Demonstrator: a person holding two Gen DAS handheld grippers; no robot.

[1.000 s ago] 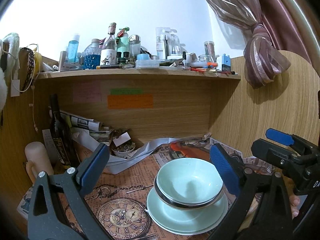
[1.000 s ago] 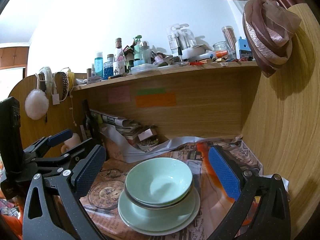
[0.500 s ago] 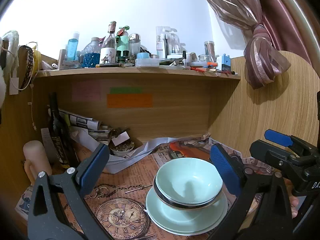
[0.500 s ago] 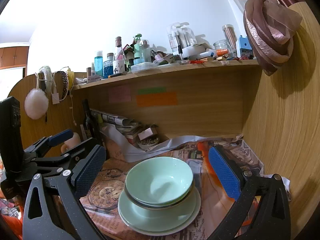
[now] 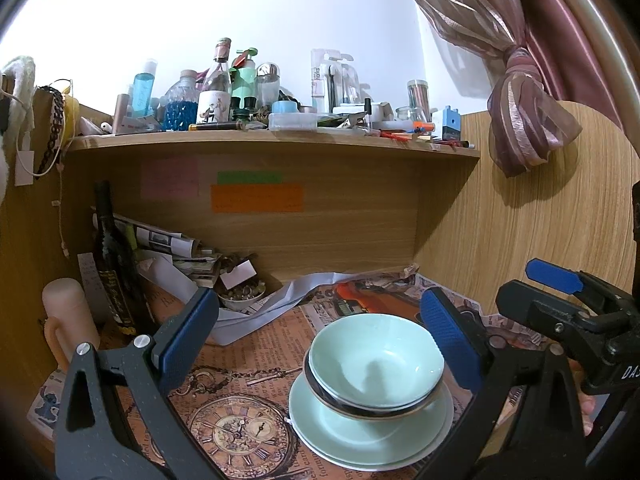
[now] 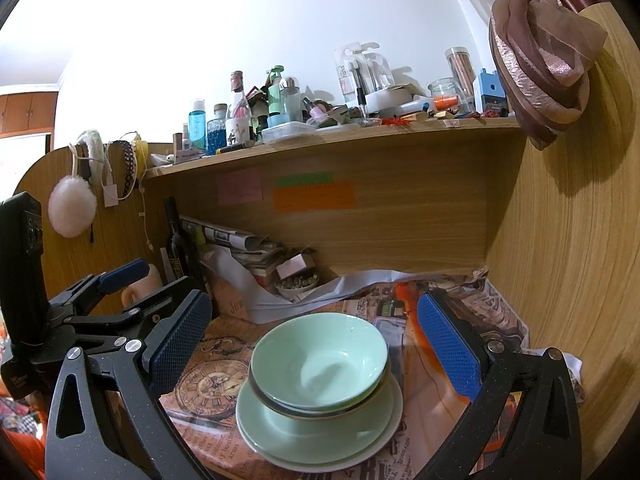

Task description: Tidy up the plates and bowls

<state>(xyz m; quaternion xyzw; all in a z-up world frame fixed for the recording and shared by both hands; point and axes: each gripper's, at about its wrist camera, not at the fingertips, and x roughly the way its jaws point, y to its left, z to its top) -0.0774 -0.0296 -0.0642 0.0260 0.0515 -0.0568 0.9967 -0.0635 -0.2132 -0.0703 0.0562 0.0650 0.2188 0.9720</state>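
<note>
A cluttered wooden alcove is framing everything here: a shelf (image 5: 272, 142) crowded with bottles is running overhead, and the tabletop (image 5: 248, 344) below is lying under printed newspaper with a clock picture. Near the front right of that paper, the pale green stack is sitting: two bowls (image 5: 376, 364) nested together on the plates (image 5: 368, 436) beneath them.

The left tool (image 5: 320, 336) is hovering with its blue pads wide apart and nothing between them, the right-hand pad just beside the upper bowl's rim. The right tool (image 6: 316, 340) is likewise standing spread and empty, the stack lying between its pads in its own view.

To my eye the stacking looks done, or nearly so, and the step in hand is either a last tidy or a clean retreat. Whoever is holding these should be keeping both tools level and drawing straight back, since that pad beside the rim could be clipping the top bowl and sliding it off-centre. If the stack is being nudged, pressing low on the plates is looking safer than pushing the bowls.
</note>
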